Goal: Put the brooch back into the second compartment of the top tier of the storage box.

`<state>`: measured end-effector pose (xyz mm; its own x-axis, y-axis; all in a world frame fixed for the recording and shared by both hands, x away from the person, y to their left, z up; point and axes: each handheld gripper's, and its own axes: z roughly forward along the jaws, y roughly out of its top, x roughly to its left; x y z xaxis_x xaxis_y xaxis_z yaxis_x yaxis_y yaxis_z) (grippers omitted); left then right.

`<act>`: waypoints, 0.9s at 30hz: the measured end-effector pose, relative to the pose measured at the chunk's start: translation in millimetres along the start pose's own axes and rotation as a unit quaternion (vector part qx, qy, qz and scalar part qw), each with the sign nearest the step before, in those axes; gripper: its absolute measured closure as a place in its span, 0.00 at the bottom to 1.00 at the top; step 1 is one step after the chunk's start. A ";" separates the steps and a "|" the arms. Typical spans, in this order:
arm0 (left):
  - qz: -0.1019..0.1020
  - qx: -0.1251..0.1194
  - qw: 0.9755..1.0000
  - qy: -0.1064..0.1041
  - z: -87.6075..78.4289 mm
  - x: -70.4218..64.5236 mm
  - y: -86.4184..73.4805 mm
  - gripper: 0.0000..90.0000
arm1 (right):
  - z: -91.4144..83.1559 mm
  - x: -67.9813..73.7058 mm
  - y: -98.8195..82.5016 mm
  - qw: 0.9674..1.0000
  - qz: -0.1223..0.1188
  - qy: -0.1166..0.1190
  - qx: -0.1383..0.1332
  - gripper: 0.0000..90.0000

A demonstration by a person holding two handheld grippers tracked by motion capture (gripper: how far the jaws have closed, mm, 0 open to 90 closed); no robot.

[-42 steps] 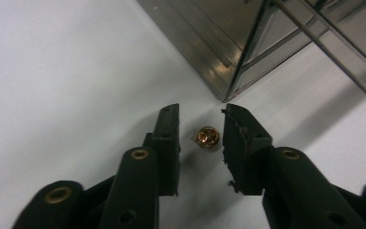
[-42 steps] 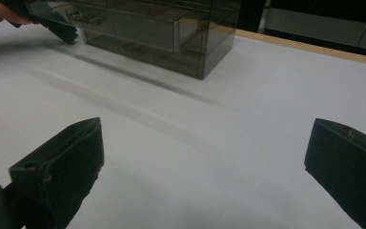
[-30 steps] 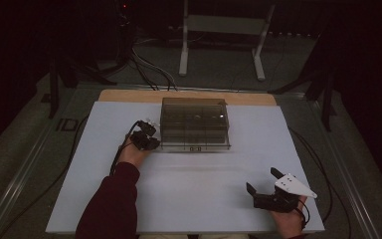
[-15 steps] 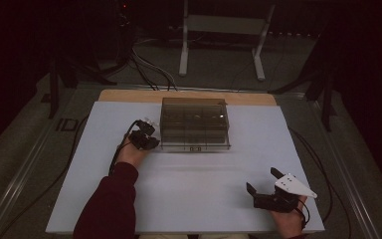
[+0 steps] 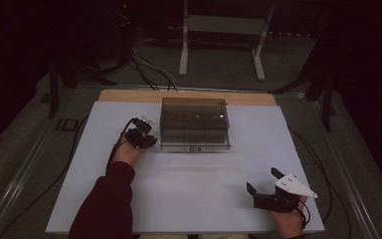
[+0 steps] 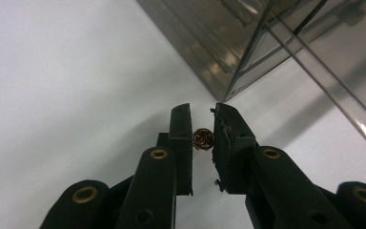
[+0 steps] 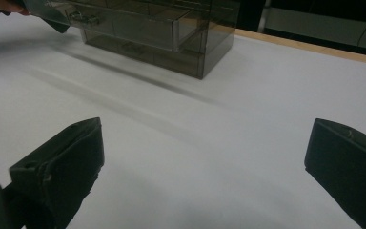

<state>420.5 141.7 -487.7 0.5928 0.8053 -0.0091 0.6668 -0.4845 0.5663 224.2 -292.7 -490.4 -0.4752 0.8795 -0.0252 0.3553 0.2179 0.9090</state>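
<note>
A smoky clear plastic drawer box (image 5: 194,122) stands at the back middle of the white table (image 5: 189,199). My left gripper (image 5: 140,133) sits just left of its front corner. In the left gripper view its jaws (image 6: 202,112) are shut on a small round brass-coloured piece (image 6: 203,139), close to the box's corner (image 6: 248,43). My right gripper (image 5: 262,180) rests at the table's front right, open, nothing between its pads (image 7: 205,131). In the right gripper view an upper drawer (image 7: 124,21) of the box seems pulled out.
A wooden strip (image 5: 129,95) runs along the table's far edge. Cables (image 5: 149,69) and a white metal stand (image 5: 224,30) lie on the dark floor beyond. A dark red sleeve (image 5: 107,204) comes in at the bottom left.
</note>
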 end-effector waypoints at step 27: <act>0.005 -0.033 0.999 -0.011 -30.7 1.3 8.5 0.88 | 0.4 0.2 -0.2 1.000 0.001 0.000 0.001 0.00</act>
<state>413.1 149.1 -457.6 0.6098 0.7923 -0.0199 0.6298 -0.4692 0.6190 224.4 -292.4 -490.8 -0.4749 0.8797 -0.0235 0.3581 0.2176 0.9080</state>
